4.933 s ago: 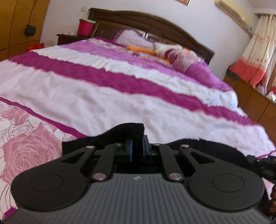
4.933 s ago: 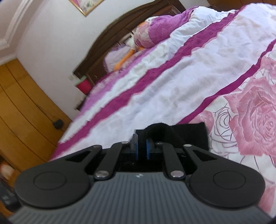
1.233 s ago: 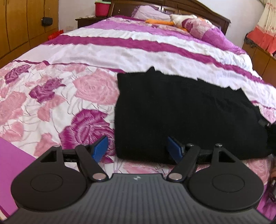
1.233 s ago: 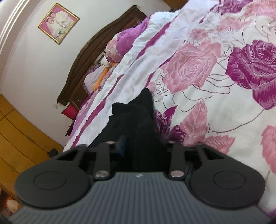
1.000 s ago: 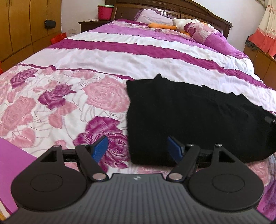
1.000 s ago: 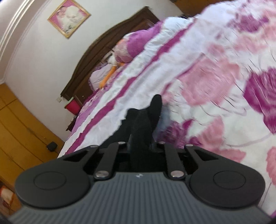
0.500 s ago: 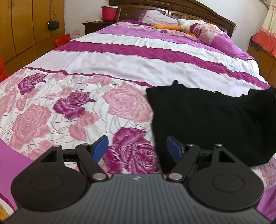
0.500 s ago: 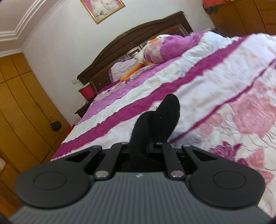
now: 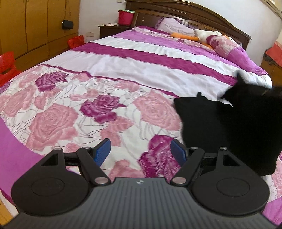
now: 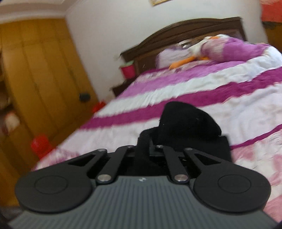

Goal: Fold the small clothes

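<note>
A black garment (image 9: pixel 229 126) lies on the rose-patterned bedspread (image 9: pixel 70 109) at the right of the left wrist view, its far right edge lifted off the bed. My left gripper (image 9: pixel 141 152) is open over the bare bedspread, left of the garment, with nothing between its blue pads (image 9: pixel 102 151). In the right wrist view my right gripper (image 10: pixel 149 142) is shut on a bunched fold of the black garment (image 10: pixel 186 123), which bulges up ahead of the fingers. The pads themselves are hidden by the cloth.
The bed runs back to a dark wooden headboard (image 9: pixel 193 15) with a pillow (image 9: pixel 174 25), a plush duck (image 9: pixel 199 35) and a rolled purple quilt (image 9: pixel 236 52). A nightstand with a red bucket (image 9: pixel 126 16) and yellow wardrobes (image 9: pixel 35 26) stand left. Red stools (image 9: pixel 7 63) sit beside the bed.
My left gripper has slid left, away from the garment, and stayed open. My right gripper has closed fully on the garment's edge, rolled, and lifted it up and across the bed.
</note>
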The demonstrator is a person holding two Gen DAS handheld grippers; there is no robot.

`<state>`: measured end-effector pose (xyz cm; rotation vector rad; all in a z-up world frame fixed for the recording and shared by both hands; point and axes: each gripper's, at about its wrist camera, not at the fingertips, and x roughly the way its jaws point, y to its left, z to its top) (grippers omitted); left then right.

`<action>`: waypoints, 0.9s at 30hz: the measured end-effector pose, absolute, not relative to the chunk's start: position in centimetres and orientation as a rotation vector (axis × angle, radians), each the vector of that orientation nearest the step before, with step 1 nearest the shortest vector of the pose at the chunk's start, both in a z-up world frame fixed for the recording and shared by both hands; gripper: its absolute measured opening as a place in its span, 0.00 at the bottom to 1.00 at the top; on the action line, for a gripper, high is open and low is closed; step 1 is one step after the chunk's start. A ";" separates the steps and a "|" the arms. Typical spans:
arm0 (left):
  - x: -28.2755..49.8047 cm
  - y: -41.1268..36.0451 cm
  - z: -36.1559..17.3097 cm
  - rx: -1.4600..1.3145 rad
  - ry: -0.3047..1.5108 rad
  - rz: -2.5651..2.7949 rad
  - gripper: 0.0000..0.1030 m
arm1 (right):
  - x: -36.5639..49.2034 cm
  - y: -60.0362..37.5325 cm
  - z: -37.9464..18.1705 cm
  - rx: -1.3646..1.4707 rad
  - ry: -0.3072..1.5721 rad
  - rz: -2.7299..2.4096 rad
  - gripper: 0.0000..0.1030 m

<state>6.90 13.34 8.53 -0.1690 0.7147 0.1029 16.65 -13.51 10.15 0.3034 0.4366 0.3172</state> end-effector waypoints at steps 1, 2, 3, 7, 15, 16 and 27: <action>6.7 13.7 8.4 -0.176 0.715 0.109 0.76 | 16.9 -12.4 9.2 0.282 0.464 0.328 0.06; 6.6 14.1 8.2 -0.184 0.716 0.113 0.76 | 17.1 -11.3 8.2 0.268 0.492 0.337 0.06; 6.4 14.5 8.1 -0.196 0.717 0.116 0.77 | 17.4 -10.5 6.9 0.252 0.525 0.339 0.06; 5.6 15.6 7.6 -0.216 0.710 0.114 0.76 | 17.5 -9.3 3.8 0.258 0.595 0.329 0.06; 5.1 17.3 6.9 -0.238 0.712 0.132 0.76 | 17.2 -8.1 6.0 0.277 0.546 0.329 0.06; 5.1 17.5 6.8 -0.239 0.713 0.136 0.76 | 17.0 -7.6 6.4 0.261 0.529 0.338 0.06; 5.4 17.2 6.7 -0.225 0.724 0.134 0.76 | 16.8 -5.0 2.8 0.165 0.593 0.414 0.10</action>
